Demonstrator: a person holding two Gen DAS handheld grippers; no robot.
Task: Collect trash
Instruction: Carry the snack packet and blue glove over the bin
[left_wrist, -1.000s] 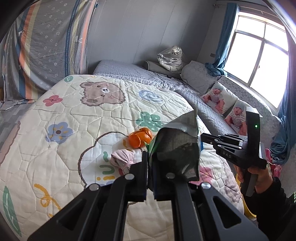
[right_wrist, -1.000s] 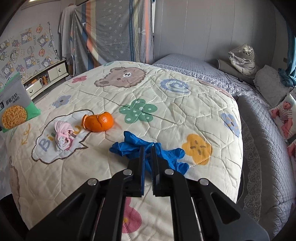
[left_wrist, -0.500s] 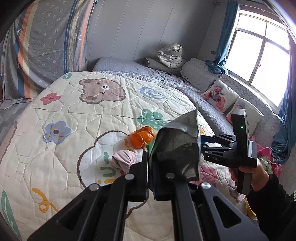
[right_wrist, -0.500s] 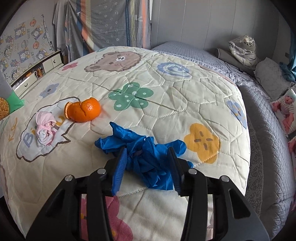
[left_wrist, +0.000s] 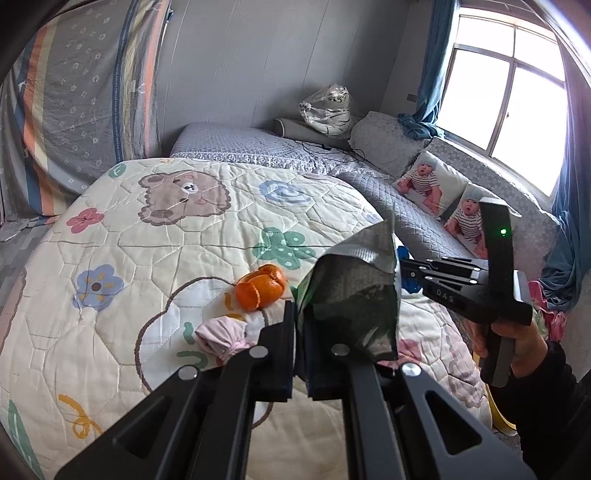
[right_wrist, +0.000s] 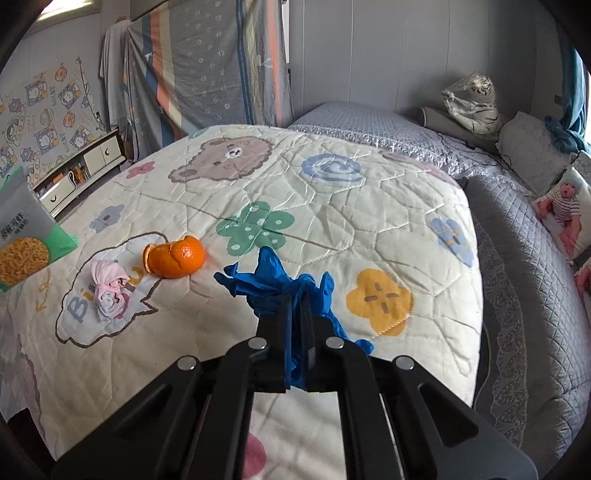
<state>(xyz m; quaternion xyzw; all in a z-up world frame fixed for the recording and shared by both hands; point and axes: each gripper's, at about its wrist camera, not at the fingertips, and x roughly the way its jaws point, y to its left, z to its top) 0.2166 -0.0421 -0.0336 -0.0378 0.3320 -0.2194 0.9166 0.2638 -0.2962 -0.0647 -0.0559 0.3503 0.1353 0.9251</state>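
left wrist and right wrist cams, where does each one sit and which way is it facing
Left wrist: on the left claw, shut on a snack bag, looking across the quilt toward the window; the right claw and the person's hand show.
Right wrist: on the right claw, shut on a blue glove, facing the striped curtain.
Shared: orange peel, pink cloth wad.

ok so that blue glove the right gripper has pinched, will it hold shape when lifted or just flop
Likely flops: the blue glove already bunches and droops around the shut right gripper. Probably very light, thin and crumpled. It might snag the quilt little, though loose ends could trail.
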